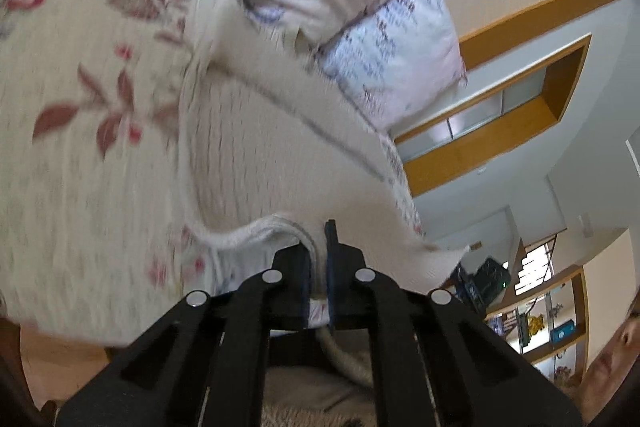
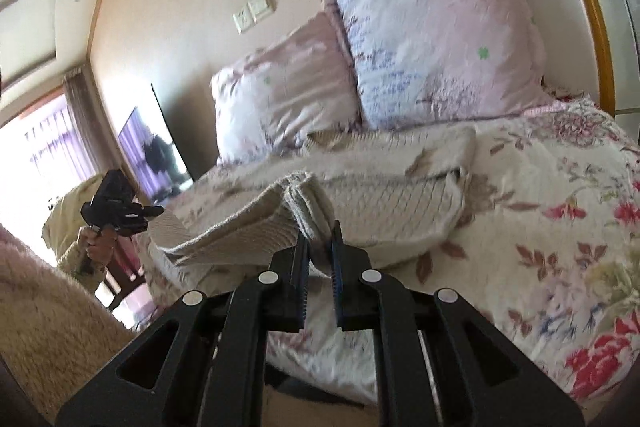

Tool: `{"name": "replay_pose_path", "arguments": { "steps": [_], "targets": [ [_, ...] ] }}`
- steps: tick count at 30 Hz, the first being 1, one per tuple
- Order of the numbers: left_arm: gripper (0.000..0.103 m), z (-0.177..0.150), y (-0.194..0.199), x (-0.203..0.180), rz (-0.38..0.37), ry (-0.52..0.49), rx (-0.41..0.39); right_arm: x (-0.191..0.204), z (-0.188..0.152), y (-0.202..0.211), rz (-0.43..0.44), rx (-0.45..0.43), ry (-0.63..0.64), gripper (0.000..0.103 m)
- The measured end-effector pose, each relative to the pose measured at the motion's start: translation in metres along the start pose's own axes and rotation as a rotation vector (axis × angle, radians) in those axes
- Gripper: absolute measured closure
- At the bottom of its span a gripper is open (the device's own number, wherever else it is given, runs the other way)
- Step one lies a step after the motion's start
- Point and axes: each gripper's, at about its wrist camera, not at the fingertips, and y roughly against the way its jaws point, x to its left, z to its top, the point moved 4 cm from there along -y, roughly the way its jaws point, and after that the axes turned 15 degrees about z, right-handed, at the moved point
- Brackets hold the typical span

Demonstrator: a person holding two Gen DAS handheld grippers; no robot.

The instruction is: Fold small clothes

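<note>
A beige knitted garment (image 1: 260, 147) lies across the floral bedspread (image 1: 80, 87), with its near edge lifted. In the left wrist view my left gripper (image 1: 318, 247) is shut on a thick hem of this garment, and a cord of the knit hangs down between the fingers. In the right wrist view my right gripper (image 2: 320, 245) is shut on another folded edge of the garment (image 2: 380, 203), raised off the bedspread (image 2: 560, 227). At the far left of that view a hand holds the left gripper (image 2: 158, 213) at the garment's lifted corner.
Two pink and white pillows (image 2: 440, 47) (image 2: 280, 95) lean on the wall at the head of the bed. A dark screen (image 2: 156, 147) and a bright window (image 2: 36, 155) are at the left. A fuzzy sleeve (image 2: 48, 327) fills the lower left. Wooden shelves (image 1: 500, 115) line the wall.
</note>
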Motion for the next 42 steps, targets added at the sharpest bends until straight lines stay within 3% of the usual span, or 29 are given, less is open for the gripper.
{"name": "replay_pose_path", "arguments": {
  "steps": [8,14,18,25,34,38,42],
  "targets": [
    [0.097,0.057,0.007,-0.01,-0.036,0.044,-0.109,-0.015,0.036,-0.003,-0.025,-0.129,-0.049,0.093],
    [0.097,0.097,0.006,-0.032,-0.045,0.018,-0.181,-0.027,0.067,-0.016,-0.047,-0.167,-0.079,0.093],
    [0.097,0.133,-0.001,-0.053,-0.027,-0.011,-0.214,-0.043,0.098,-0.033,-0.114,-0.174,-0.094,0.093],
    [0.097,0.19,-0.045,-0.067,0.03,-0.01,-0.245,-0.095,0.139,-0.084,-0.279,-0.117,-0.119,0.093],
    [0.097,0.222,-0.138,-0.014,0.108,0.151,-0.149,-0.194,0.116,-0.155,-0.41,0.03,-0.302,0.093],
    [0.097,0.231,-0.157,-0.003,0.109,0.198,-0.142,-0.215,0.117,-0.168,-0.428,0.029,-0.346,0.093],
    [0.097,0.236,-0.179,0.012,0.144,0.246,-0.118,-0.234,0.11,-0.182,-0.498,0.07,-0.405,0.093]
  ]
}}
